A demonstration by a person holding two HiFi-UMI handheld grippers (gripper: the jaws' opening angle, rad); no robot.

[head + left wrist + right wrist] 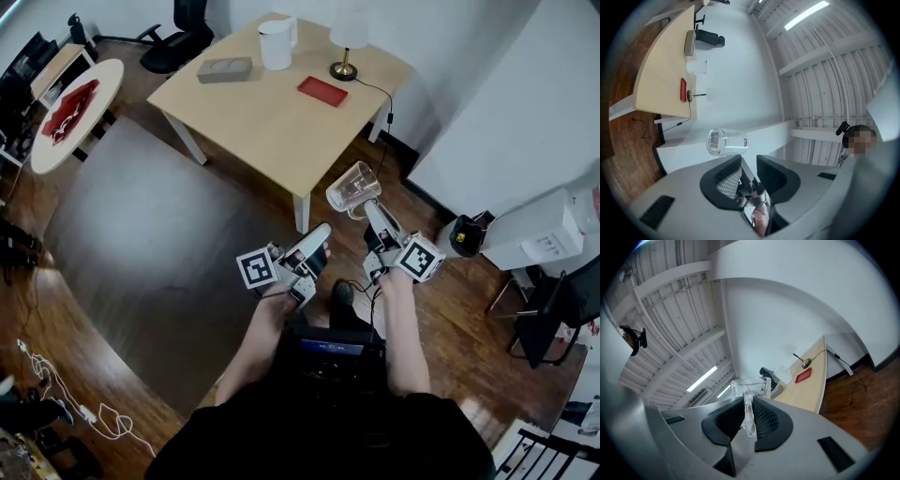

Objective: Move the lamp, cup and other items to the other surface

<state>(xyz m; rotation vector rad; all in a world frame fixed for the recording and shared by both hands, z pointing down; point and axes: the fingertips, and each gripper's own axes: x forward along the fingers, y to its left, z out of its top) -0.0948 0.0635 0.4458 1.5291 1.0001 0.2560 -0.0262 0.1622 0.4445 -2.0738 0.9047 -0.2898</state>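
Cup clamped by its handle in the right gripper, in the air off the table's near corner

Cup [353,187], a clear glass one, hung tipped on its side above the floor, just short of the wooden table [234,112] where the lamp [345,56] stood. Its handle ran back between the jaws of the right gripper [364,210], which were pressed onto the handle's two sides, the glass body sticking out past the tips. The left gripper [317,242] sat just beside it, jaws apart with nothing between them. The round white table [98,94], most likely the other surface, lay well apart at the far left of the head view, beyond a stretch of floor and on the left gripper's side. By my reading, the cup had to be carried leftward across that floor and turned upright before it was set down.
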